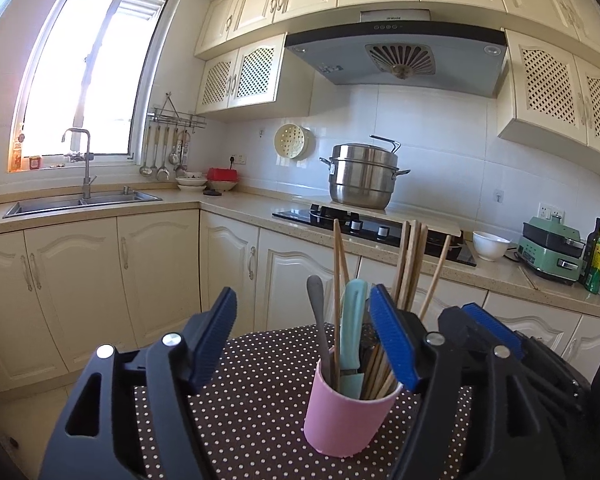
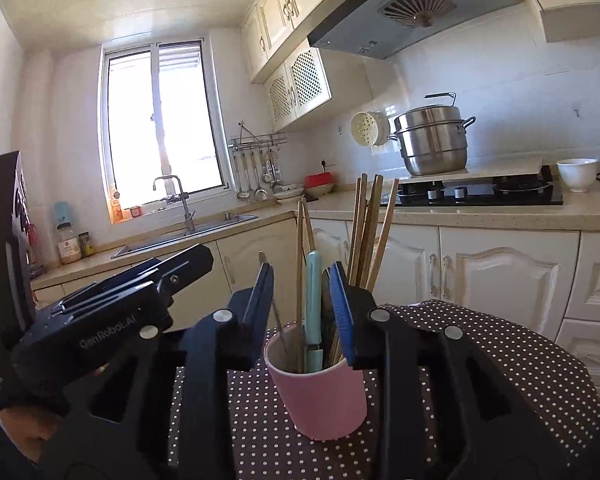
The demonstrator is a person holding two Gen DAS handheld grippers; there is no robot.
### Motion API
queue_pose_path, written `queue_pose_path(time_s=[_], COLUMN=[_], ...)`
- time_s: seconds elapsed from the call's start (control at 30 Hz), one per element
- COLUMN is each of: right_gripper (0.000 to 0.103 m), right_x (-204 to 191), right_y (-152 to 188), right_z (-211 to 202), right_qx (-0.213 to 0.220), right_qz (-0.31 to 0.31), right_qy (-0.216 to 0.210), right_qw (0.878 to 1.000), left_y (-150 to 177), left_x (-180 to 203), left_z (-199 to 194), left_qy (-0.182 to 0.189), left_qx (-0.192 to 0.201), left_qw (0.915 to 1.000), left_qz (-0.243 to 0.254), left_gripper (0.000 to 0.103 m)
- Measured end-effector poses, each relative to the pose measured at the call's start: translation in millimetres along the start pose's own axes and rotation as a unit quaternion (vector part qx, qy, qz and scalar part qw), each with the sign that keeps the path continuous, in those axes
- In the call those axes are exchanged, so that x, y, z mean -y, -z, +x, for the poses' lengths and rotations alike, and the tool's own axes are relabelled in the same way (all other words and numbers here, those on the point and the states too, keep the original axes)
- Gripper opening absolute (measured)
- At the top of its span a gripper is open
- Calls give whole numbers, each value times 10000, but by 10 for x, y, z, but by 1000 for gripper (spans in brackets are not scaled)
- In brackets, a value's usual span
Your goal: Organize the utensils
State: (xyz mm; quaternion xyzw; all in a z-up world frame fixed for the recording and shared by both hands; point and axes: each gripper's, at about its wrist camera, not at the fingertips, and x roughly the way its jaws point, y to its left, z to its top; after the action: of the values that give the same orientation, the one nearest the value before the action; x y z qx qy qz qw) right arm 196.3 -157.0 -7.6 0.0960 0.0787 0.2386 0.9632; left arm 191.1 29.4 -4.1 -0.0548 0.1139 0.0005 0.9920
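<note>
A pink cup [image 1: 346, 416] stands on a brown polka-dot tablecloth [image 1: 256, 400]. It holds several wooden chopsticks [image 1: 410, 264], a grey spoon [image 1: 318, 312] and a teal-handled utensil [image 1: 352, 328]. My left gripper [image 1: 306, 336] is open, its fingers either side of the cup's top, holding nothing. In the right wrist view the same cup [image 2: 320, 396] sits between the fingers of my right gripper [image 2: 304, 304], which is open and empty around the teal utensil [image 2: 313, 304] and chopsticks [image 2: 366, 232]. The right gripper also shows at right in the left wrist view [image 1: 488, 336].
The small table sits in a kitchen. Behind are cream cabinets [image 1: 148, 280], a sink [image 1: 80, 202] under the window, a hob with a steel steamer pot [image 1: 362, 176], a white bowl [image 1: 490, 245], a green appliance [image 1: 552, 252] and bottles [image 1: 598, 260]. A dark box [image 2: 4, 280] stands at left.
</note>
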Motion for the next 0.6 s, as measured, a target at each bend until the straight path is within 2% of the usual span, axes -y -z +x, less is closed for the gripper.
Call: queue_pose_path(time_s=[0.1,0.17,0.3,0.37,0.5,0.6], right_gripper=[31,51,52,62,68,73], right_x=[-29,-52,-119,-166,-288,-386], right_y=[-38,-66,-102,-118,-174,-208], right_z=[-162,-303,-601,-785,-1159,-1385], right_qx=[14,-2,-9,34,182,257], right_qz=[-8,-10,-66,-91,-208,-317], right_qy=[110,232,401,499,707,779], right_qw=[9999,9997,9992,9987,9971,9961], left_y=[-11,-24,-38,-37,-41,-49], left_x=[19,29,55,89,131,167], left_z=[-182,-302,-596,-773,-1098,-1362], left_qy=[-50,-71,-121,-157,11,64], left_qx=[28,8,4,23,-11,132], left_qw=[10000,10000,9999,9998,10000,9999], left_qz=[37,44,63,111,93,61], left_gripper=[72,74,78,81,84,85])
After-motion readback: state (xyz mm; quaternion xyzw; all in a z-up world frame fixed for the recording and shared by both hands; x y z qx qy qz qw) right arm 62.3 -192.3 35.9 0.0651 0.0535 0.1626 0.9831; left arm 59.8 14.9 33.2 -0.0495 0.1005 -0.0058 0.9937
